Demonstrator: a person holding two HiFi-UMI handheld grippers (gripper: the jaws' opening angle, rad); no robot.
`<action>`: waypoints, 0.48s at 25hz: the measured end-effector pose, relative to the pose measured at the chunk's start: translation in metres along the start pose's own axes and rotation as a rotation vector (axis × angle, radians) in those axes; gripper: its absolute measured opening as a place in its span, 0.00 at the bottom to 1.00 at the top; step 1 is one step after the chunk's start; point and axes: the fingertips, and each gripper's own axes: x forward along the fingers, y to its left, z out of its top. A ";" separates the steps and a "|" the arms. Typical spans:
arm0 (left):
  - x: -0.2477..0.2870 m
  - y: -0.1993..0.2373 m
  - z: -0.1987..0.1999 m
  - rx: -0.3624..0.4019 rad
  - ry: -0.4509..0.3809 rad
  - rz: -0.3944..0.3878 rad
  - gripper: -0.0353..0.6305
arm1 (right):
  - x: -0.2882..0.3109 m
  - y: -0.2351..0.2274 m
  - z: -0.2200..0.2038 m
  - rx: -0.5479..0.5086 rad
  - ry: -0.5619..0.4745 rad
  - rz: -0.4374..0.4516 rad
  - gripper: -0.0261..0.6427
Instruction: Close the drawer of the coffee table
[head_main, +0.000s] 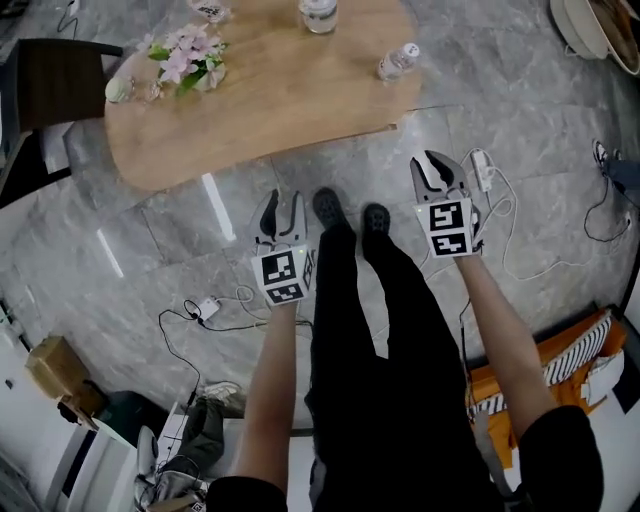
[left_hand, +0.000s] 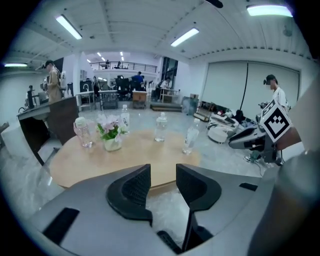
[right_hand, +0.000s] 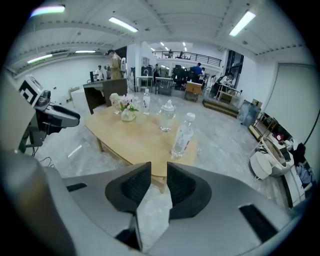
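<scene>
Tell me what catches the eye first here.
The pale wooden table fills the top of the head view, bearing pink flowers and a water bottle. Below it, the left gripper and right gripper hang over grey stone floor, jaws slightly apart and empty, either side of the person's legs.

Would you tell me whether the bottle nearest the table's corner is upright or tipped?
Upright: the bottle stands on its base on the table, cap on top.

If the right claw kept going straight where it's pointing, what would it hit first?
Probably the grey floor just short of the coffee table, or the table's near edge; depth is unclear. The right claw is empty.
</scene>
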 end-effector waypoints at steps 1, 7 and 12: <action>-0.011 -0.006 0.011 0.001 -0.022 0.003 0.29 | -0.014 -0.003 0.009 0.009 -0.032 -0.003 0.18; -0.081 -0.034 0.082 -0.005 -0.173 0.019 0.18 | -0.104 -0.019 0.063 0.014 -0.213 -0.024 0.13; -0.143 -0.062 0.127 -0.002 -0.270 0.026 0.12 | -0.177 -0.023 0.097 0.025 -0.324 -0.017 0.09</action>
